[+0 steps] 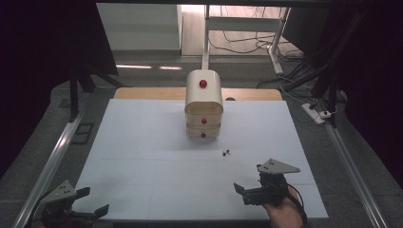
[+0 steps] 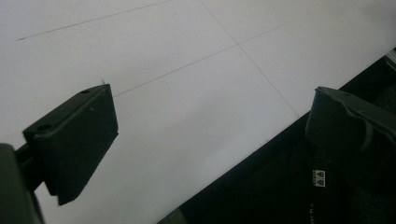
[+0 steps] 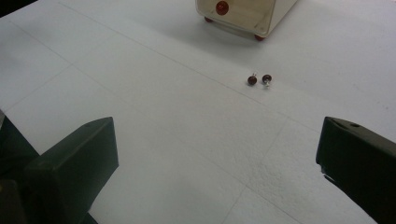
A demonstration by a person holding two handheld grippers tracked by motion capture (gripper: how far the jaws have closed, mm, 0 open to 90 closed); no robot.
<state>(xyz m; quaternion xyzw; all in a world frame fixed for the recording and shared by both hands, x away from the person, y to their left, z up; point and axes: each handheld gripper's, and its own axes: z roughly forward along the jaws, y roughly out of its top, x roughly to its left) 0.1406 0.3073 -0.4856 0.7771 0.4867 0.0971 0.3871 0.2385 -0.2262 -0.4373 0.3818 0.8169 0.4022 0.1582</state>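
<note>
Status: basically at start, nothing picked up yet.

Right hand-held gripper (image 1: 251, 192) sat low at near-right edge of desk (image 1: 142, 156), jaws wide apart, nothing btwn them. Its own view looked straight across the sheet at the two small dark-red studs (image 3: 259, 80), so my guess was those were the target. Left hand-held gripper (image 1: 90, 209) was parked at near-left corner, jaws also apart and empty, half over the desk edge per the left gripper view. Well away from everything.

Done so far: nothing I could see. Studs were untouched on the sheet, and all drawers of the mini cabinet (image 1: 204, 102) looked closed. Left to do (judgement): approach, grasp the studs, prob. get them into a drawer, which means opening one first.

Studs: lay side by side, just beside each other, can't tell if touching. Approx mid-desk, slightly right, just in front of the cabinet and well apart from both grippers. Each was a round dark-red head w/ a thin pale pin or post sticking out; looked like earrings or pushpins, too small to confirm. Tiny vs the jaw pads, so the pinch will need care.

Cabinet: cream, rounded top, red knobs (image 1: 203, 84) on each of 3 fronts, red feet visible in the right gripper view.
</note>
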